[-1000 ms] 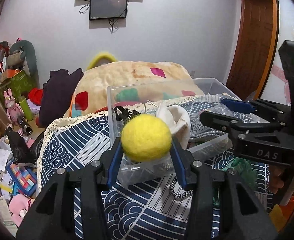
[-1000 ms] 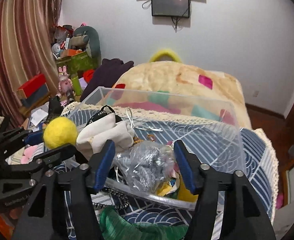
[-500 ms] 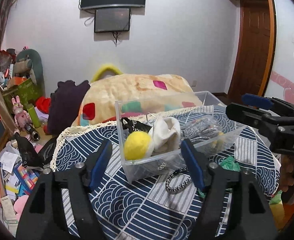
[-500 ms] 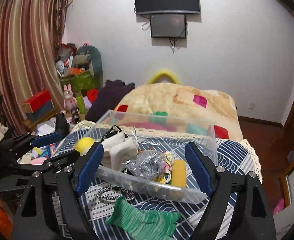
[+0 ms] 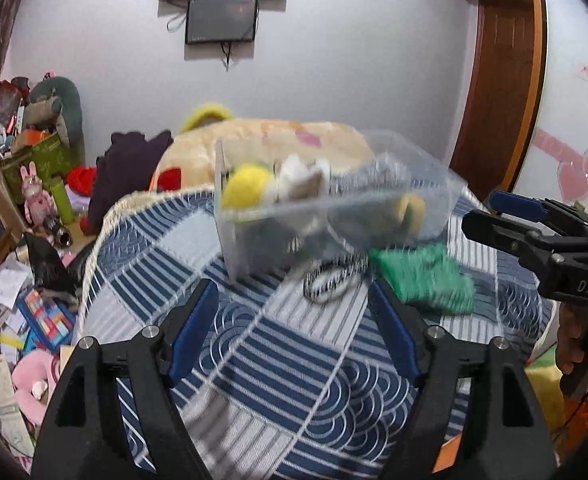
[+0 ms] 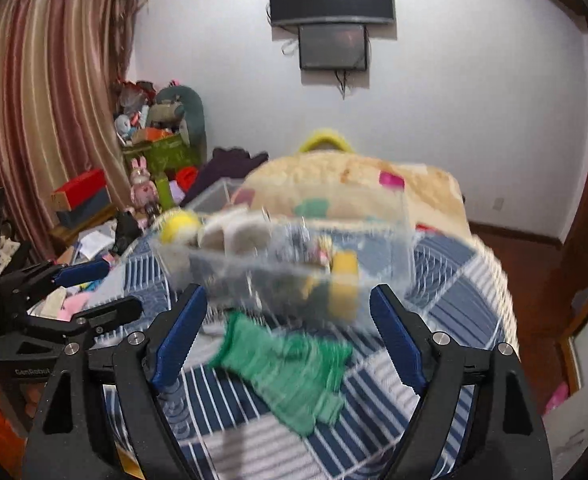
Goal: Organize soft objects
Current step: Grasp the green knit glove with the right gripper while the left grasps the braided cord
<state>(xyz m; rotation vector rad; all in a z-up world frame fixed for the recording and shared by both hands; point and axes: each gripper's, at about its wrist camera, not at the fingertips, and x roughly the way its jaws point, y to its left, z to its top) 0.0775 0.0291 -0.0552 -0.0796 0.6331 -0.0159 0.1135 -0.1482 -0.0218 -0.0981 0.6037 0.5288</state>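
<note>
A clear plastic bin (image 5: 434, 216) (image 6: 390, 252) stands on the blue patterned cloth. In it lie a yellow felt ball (image 5: 243, 192) (image 6: 179, 226), a white soft item (image 5: 300, 178) and a yellow sponge (image 6: 344, 280). A green knitted cloth (image 5: 424, 280) (image 6: 289, 368) and a black-and-white hair band (image 5: 332, 280) lie on the cloth in front of the bin. My left gripper (image 5: 294, 328) is open and empty, well short of the bin. My right gripper (image 6: 285, 344) is open and empty above the green cloth. Both views are blurred.
A round table under the blue patterned cloth (image 5: 277, 368) holds everything. Behind it is a beige blanket pile (image 6: 354, 184). Clutter, toys and boxes (image 5: 25, 280) fill the floor to the left. A wooden door (image 5: 498, 80) is at the right.
My left gripper let go of the yellow ball, which now lies in the bin. Both grippers have pulled back from the bin and stand wide open.
</note>
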